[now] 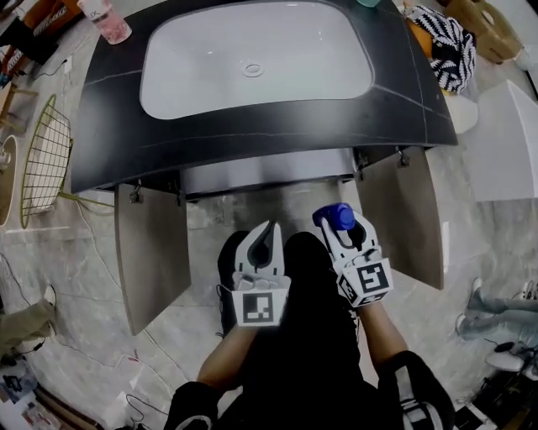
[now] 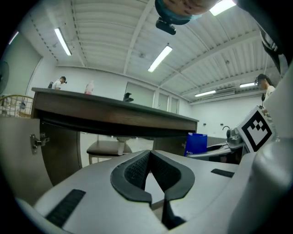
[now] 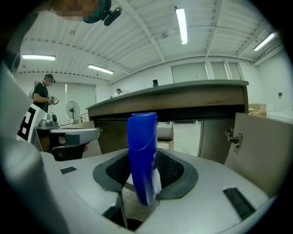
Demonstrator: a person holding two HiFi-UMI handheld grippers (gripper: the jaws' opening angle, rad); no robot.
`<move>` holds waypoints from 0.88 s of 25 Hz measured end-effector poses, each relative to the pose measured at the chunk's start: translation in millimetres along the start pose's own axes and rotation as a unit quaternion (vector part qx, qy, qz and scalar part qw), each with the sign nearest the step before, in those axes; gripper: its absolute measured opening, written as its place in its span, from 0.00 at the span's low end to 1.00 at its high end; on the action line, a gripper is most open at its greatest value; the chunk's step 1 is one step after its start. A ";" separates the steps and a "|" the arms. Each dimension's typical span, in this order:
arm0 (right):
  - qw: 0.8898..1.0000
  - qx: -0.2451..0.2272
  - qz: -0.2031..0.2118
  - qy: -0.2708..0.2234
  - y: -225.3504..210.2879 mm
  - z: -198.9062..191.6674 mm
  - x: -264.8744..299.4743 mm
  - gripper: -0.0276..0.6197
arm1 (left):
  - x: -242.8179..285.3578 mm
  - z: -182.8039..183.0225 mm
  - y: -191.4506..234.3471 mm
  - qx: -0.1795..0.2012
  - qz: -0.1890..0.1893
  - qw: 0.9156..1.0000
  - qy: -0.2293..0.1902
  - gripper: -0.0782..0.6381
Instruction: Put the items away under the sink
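A blue bottle [image 3: 143,155] stands upright between the jaws of my right gripper [image 3: 144,171], which is shut on it. From above, the blue bottle [image 1: 338,217] shows at the tip of the right gripper [image 1: 343,228], just in front of the open cabinet under the sink [image 1: 252,69]. My left gripper [image 1: 264,245] is beside it, a little lower. Its jaws meet at the tips with nothing between them, as the left gripper [image 2: 149,160] view shows. The bottle [image 2: 196,144] also appears at the right of that view.
Both cabinet doors [image 1: 151,252] [image 1: 403,214] stand open to either side of me. The dark countertop [image 1: 109,126] overhangs the opening. A wire basket [image 1: 46,159] stands at the left, a pink bottle [image 1: 108,18] sits on the counter's back left, and a striped cloth [image 1: 445,46] lies at the right.
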State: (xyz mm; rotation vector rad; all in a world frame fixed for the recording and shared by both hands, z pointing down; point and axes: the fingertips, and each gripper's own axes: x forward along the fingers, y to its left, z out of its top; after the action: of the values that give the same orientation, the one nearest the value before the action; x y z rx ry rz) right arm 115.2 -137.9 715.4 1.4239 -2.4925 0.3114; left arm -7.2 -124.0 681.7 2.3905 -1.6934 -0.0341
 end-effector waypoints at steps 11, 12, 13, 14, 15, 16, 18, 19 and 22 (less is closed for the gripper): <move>1.000 -0.010 0.005 -0.027 -26.9 -71.7 52.5 0.29 | 10.3 -65.5 11.9 0.010 -0.002 0.999 -0.038 0.13; 1.000 -0.010 0.008 -0.023 -26.0 -74.5 55.0 0.29 | 7.4 -64.7 10.9 0.010 -0.004 0.999 -0.037 0.13; 1.000 -0.012 0.010 -0.020 -25.3 -76.7 57.1 0.29 | 5.0 -63.9 9.9 0.011 -0.005 0.999 -0.035 0.13; 1.000 -0.015 0.010 -0.019 -25.6 -77.8 59.7 0.29 | 4.0 -63.0 9.2 0.012 -0.007 0.999 -0.033 0.13; 1.000 -0.018 0.010 -0.020 -26.8 -78.2 63.1 0.29 | 4.0 -62.0 9.0 0.014 -0.009 0.999 -0.033 0.13; 1.000 -0.021 0.008 -0.022 -28.7 -78.7 67.3 0.29 | 4.6 -60.8 9.4 0.017 -0.010 0.999 -0.036 0.13; 0.999 -0.023 0.001 -0.027 -33.0 -82.0 77.1 0.29 | 6.0 -59.9 11.6 0.024 -0.011 0.999 -0.045 0.13; 0.999 -0.022 -0.002 -0.028 -35.0 -85.1 81.9 0.29 | 6.4 -60.6 13.0 0.025 -0.011 0.999 -0.047 0.13; 0.999 -0.020 -0.010 -0.027 -39.6 -96.7 93.8 0.29 | 4.2 -61.1 14.9 0.022 -0.010 0.998 -0.050 0.13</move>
State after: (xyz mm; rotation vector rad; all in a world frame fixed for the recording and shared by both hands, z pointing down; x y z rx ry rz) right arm 114.5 -204.1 839.4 1.4585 -2.5112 0.2219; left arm -11.0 -122.9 744.6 2.4781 -1.7300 -0.1225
